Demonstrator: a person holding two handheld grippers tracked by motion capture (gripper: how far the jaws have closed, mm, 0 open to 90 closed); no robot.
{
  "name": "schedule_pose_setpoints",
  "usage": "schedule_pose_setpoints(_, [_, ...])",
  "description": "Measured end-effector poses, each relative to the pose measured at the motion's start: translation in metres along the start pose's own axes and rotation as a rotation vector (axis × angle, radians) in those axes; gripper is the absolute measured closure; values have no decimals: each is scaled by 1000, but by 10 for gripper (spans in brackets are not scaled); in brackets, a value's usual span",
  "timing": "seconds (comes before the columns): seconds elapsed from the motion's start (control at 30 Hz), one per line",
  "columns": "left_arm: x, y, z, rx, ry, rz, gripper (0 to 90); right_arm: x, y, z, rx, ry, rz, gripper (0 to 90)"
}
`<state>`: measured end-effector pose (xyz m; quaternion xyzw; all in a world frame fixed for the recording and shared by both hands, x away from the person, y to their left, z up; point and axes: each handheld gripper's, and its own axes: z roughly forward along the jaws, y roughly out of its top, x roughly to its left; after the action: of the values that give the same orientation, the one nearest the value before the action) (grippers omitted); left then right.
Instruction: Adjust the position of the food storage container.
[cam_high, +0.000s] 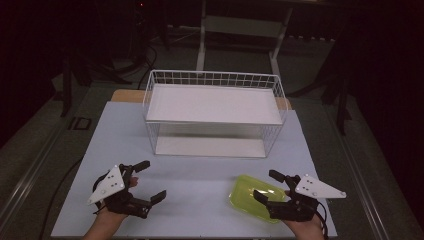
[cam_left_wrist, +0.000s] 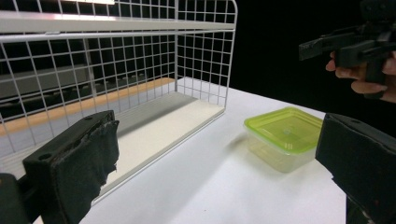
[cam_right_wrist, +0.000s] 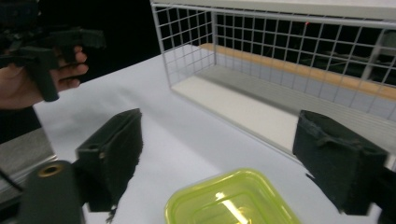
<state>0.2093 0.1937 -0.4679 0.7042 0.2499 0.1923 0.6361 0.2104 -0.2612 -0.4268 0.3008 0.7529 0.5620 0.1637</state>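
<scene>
The green-lidded container sat on the white table, front right, well short of the wire rack and not yet lifted. The right gripper hung over its near right edge with jaws spread wide, one either side of the lid in the right gripper view, pads not touching it. Judged step: approach before the grasp. The next move likely called for lowering, straddling the box's sides and closing squarely, since the lid looked slick. The left gripper was empty and wide open at front left, well apart from the container, pointed across toward the rack. Both forearms came in low from the near edge, the hands level, jaws aimed forward.
</scene>
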Motion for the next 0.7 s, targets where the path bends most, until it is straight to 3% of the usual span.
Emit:
schedule_pose_setpoints(0.2, [-2, -2, 1, 6, 2, 2, 1, -2, -1, -4, 19, 23, 8, 314])
schedule_pose_setpoints(0.23, [-2, -4, 2, 14, 3, 1, 1, 0, -7, -6, 47, 18, -18, 366])
schedule_pose_setpoints(0.3, [-3, -4, 2, 15, 4, 3, 1, 1, -8, -7, 60, 18, -22, 400])
schedule_pose_setpoints(0.43, [-5, -4, 2, 15, 6, 8, 1, -1, -20, -14, 120, 75, 27, 516])
schedule_pose_setpoints(0.57, [-5, -5, 1, 21, 11, 10, 1, 1, -33, -21, 174, 68, 18, 592])
schedule_pose_setpoints(0.7, [-5, -5, 1, 21, 11, 10, 1, 1, -42, -26, 229, 94, 13, 691])
